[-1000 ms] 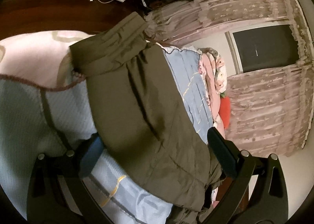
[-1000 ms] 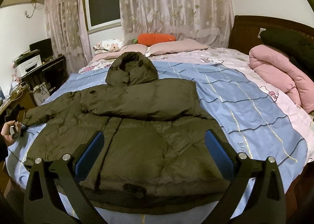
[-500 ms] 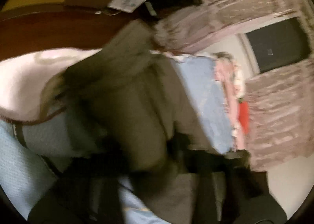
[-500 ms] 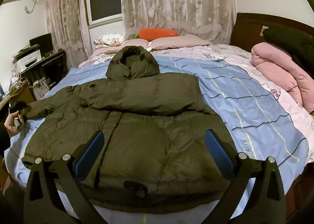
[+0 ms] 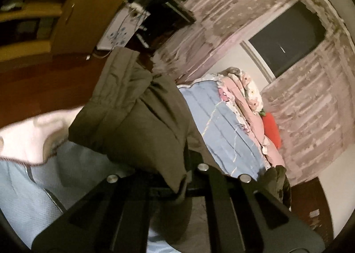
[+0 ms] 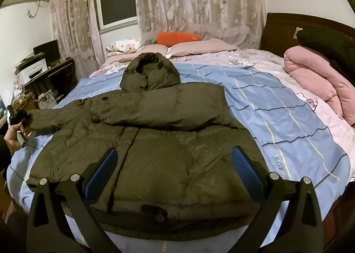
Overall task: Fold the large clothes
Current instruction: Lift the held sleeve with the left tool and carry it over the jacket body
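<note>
A bed point(image 6: 277, 106) with a blue sheet carries an olive hooded jacket point(image 6: 155, 133) lying flat across its middle. The left gripper point(image 5: 184, 184) has just closed, pinching the jacket's sleeve point(image 5: 133, 119) at the bed's edge. The right gripper point(image 6: 175, 170) hovers spread above the jacket's hem.

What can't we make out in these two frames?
- Left gripper pads: left wrist view, buried in the jacket sleeve.
- Jacket hem: right wrist view, partly behind the right gripper fingers.
- Desk clutter: right wrist view, too small.
</note>
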{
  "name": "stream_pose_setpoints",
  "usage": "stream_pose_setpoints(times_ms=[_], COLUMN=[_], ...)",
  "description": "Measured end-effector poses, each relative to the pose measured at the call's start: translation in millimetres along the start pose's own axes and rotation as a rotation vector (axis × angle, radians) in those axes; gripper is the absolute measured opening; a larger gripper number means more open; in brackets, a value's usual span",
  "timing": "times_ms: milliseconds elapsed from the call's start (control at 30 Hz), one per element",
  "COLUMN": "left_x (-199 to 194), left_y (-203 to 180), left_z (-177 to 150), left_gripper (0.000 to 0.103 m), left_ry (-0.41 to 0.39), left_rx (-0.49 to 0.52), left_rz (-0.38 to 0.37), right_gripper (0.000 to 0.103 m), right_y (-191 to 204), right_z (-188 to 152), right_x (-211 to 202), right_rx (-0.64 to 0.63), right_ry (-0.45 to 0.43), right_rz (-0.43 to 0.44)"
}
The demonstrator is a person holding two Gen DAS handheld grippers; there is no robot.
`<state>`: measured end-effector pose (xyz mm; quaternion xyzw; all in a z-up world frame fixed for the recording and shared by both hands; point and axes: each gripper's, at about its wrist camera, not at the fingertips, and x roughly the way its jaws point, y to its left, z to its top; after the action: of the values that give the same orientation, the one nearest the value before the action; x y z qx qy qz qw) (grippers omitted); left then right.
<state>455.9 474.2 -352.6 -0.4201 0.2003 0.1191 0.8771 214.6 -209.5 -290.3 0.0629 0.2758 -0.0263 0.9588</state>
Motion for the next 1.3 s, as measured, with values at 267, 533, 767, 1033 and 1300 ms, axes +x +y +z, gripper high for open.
stream_pose_setpoints(times_ms=[267,533,767,1033,1300], left_x=[-35.6,-72.9,-91.4,-87.3,-70.2], left_y=[-93.2,-203.0,-277.9,-348.8,-400.1], left_z=[13.1,-4.5,-37.2,-88.9,-174.6], left_gripper=[0.004,0.004,0.004,0.004,0.004], left_ry=[-0.057,-0.092,-0.083,-0.048,0.055], left_rx=[0.264,0.549,0.671,0.781,0.880], left_rz=[0.003,-0.054,-0.102,-0.147,-0.204], right_gripper=[0.102,0.102,0.102,0.102,0.102], right_y=[-11.9,-26.6,-42.5,-61.8,-79.3], right_z=[3.6,4.2,1.8,-1.7,-3.5], right_x=[-17.7,-33.9,-48.3,-58.9,-65.5], right_rx=[0.005,0.033,0.063,0.094,0.126], right_ry=[-0.059,-0.083,-0.092,-0.090,-0.090], right_rz=[-0.040,-0.028,-0.022,-0.022,-0.031])
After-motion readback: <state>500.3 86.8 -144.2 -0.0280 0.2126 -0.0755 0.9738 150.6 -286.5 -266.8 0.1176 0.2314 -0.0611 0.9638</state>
